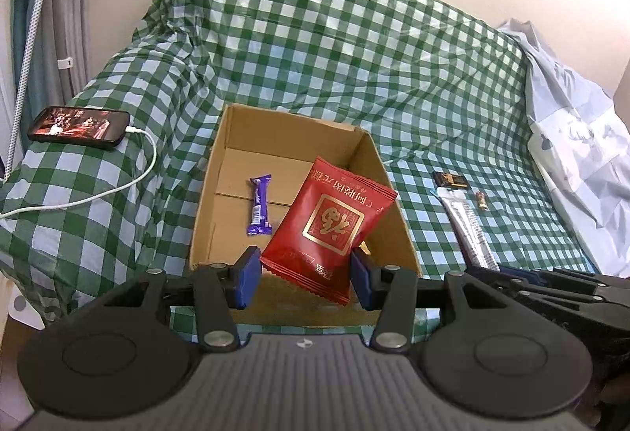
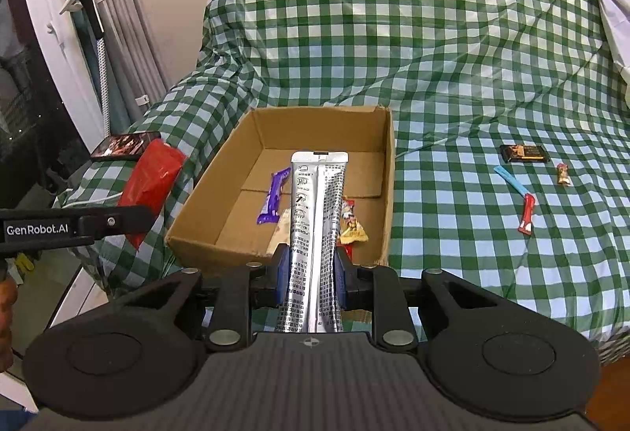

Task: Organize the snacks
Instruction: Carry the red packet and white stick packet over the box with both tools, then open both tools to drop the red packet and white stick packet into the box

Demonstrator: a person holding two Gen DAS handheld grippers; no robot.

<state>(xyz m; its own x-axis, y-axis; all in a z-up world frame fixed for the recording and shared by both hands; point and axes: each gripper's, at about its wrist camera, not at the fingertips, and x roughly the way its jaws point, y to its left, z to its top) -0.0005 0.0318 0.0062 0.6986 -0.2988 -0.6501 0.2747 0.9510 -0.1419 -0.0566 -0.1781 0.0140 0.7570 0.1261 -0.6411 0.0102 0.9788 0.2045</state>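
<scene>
Right wrist view gives me the widest look: the sofa under its green checked cloth (image 2: 453,49) carries everything, and the cardboard box (image 2: 388,163) sits open at the front of the seat, within easy reach of both hands, so I judge it the place the snacks are being gathered. My right gripper (image 2: 311,273) is nearly closed, its blue pads pinching the long silver sachet (image 2: 315,218) near its lower part, so the upper length stands upright over the box's near wall, poised to go in. My left gripper (image 1: 305,273) is about half open and clamped on the red packet (image 1: 330,222) by its lower corner, the bag tilted over the box's near right corner, probably for the same drop. Inside the box lie a purple bar (image 2: 273,198) and a small gold-wrapped candy (image 2: 352,228). Out on the seat to the right, well apart from the box, a dark wrapper (image 2: 523,153), a blue-and-red stick (image 2: 517,200) and a tiny sweet (image 2: 564,174) wait uncollected.
</scene>
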